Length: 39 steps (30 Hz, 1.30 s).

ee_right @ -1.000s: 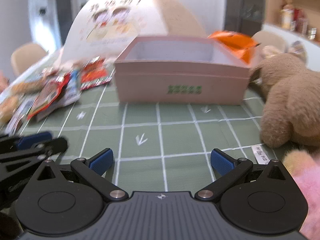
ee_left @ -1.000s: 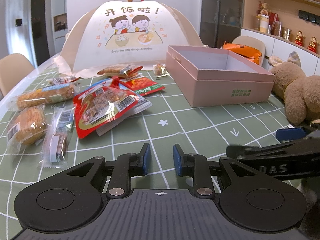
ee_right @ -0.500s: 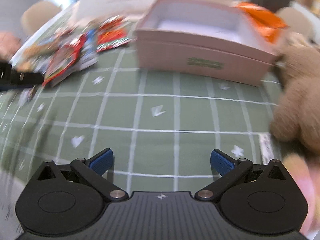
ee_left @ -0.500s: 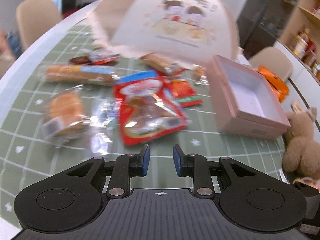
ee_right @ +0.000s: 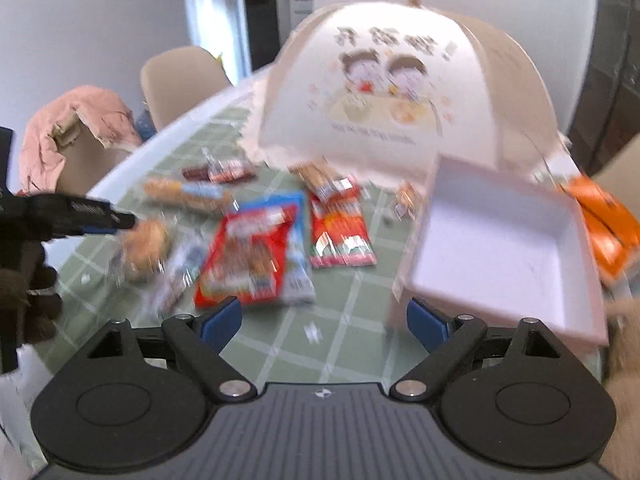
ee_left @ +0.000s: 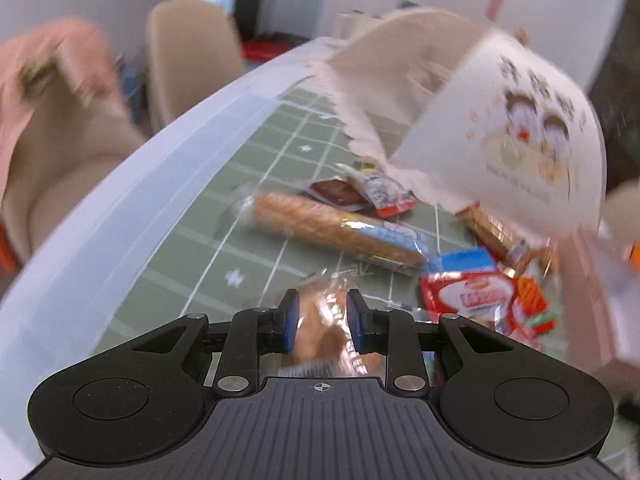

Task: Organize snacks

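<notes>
Several snack packets lie on the green checked tablecloth. My left gripper (ee_left: 322, 318) hovers over a bread packet in clear wrap (ee_left: 320, 336), which shows through the narrow gap between the jaws; the pads do not press on it. In the right wrist view the left gripper (ee_right: 124, 222) sits at the upper edge of that bread packet (ee_right: 146, 246). My right gripper (ee_right: 324, 320) stands wide apart above bare cloth, its jaws closing, with nothing between them. Ahead of it lie a red snack bag (ee_right: 248, 264) and the open, empty pink box (ee_right: 500, 248).
A long biscuit packet (ee_left: 332, 228) and a red bag (ee_left: 468, 292) lie past the left gripper. A white mesh food cover (ee_right: 400, 92) stands behind the snacks. Orange packets (ee_right: 608, 224) lie right of the box. The table's pale edge (ee_left: 120, 200) curves on the left, with chairs beyond.
Both grippers rose and swung left. The left one travelled over the snack pile to the bread packet, its gap unchanged. The right jaws narrowed a little.
</notes>
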{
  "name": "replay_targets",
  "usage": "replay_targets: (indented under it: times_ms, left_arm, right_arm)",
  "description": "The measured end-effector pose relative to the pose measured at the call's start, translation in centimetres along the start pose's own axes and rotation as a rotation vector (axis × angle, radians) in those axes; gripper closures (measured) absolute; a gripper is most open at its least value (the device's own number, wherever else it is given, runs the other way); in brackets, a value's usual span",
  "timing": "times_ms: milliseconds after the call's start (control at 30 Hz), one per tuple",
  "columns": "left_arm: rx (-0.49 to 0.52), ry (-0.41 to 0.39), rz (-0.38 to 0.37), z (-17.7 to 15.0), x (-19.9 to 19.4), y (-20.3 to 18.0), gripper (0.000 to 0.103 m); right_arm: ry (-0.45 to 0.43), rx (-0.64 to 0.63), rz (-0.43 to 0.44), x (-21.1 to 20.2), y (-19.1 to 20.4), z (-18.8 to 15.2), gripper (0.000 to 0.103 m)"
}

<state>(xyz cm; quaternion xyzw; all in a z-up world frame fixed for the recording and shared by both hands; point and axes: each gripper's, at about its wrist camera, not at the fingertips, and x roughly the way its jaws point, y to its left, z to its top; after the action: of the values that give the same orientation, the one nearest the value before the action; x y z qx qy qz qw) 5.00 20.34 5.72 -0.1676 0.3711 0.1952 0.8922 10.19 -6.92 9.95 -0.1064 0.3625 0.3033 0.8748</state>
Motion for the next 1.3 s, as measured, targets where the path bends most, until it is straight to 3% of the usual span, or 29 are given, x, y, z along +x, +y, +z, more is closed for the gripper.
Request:
replay_targets:
  times_ms: [100, 200, 300, 333, 400, 533, 600, 700, 833, 1067, 1167, 1300]
  left_arm:
    - [0.128, -0.002, 0.009, -0.8, 0.5, -0.8, 0.068]
    - [0.201, 0.022, -0.035, -1.8, -0.8, -0.3, 0.066]
    - [0.282, 0.036, -0.047, -3.0, -2.5, 0.6, 0.065]
    - [0.286, 0.039, -0.041, -3.2, -2.8, 1.2, 0.062]
    - [0.241, 0.044, -0.027, -3.3, -3.5, 2.5, 0.062]
    - [0.096, 0.079, -0.075, -3.1, -3.9, 4.8, 0.065]
    - [0.119, 0.102, -0.071, -3.1, -3.8, 4.2, 0.065]
    - [0.193, 0.104, -0.042, -3.2, -3.6, 2.6, 0.063]
    - [0.250, 0.099, 0.013, -3.2, -3.1, 0.9, 0.055]
    - [0.430, 0.132, 0.121, -5.7, -1.3, -2.7, 0.020]
    - [0.426, 0.121, 0.050, -6.3, -1.9, -4.0, 0.021]
    - [0.388, 0.148, -0.148, -6.8, -3.3, -6.4, 0.028]
  right_arm:
    - [0.006, -0.053, 0.019, 3.0, 2.1, 1.2, 0.013]
    - [0.015, -0.112, 0.035, 5.6, 5.2, 0.8, 0.014]
    - [0.012, -0.139, 0.105, 7.5, 8.0, 0.4, 0.040]
    - [0.023, -0.132, 0.133, 8.1, 8.7, 0.5, 0.047]
    - [0.029, -0.114, 0.188, 9.5, 10.1, 0.5, 0.047]
    - [0.094, -0.159, 0.218, 11.2, 12.8, -0.5, 0.058]
    - [0.095, -0.184, 0.215, 10.0, 13.1, -1.3, 0.061]
    - [0.128, -0.152, 0.228, 7.3, 11.7, -3.5, 0.066]
    - [0.145, -0.085, 0.158, 3.6, 8.5, -7.0, 0.066]
    - [0.142, 0.069, -0.042, -0.7, 2.4, -10.8, 0.066]
    - [0.124, 0.121, -0.087, -2.0, 0.6, -11.6, 0.066]
    - [0.115, 0.181, -0.106, -3.0, -1.0, -12.6, 0.066]
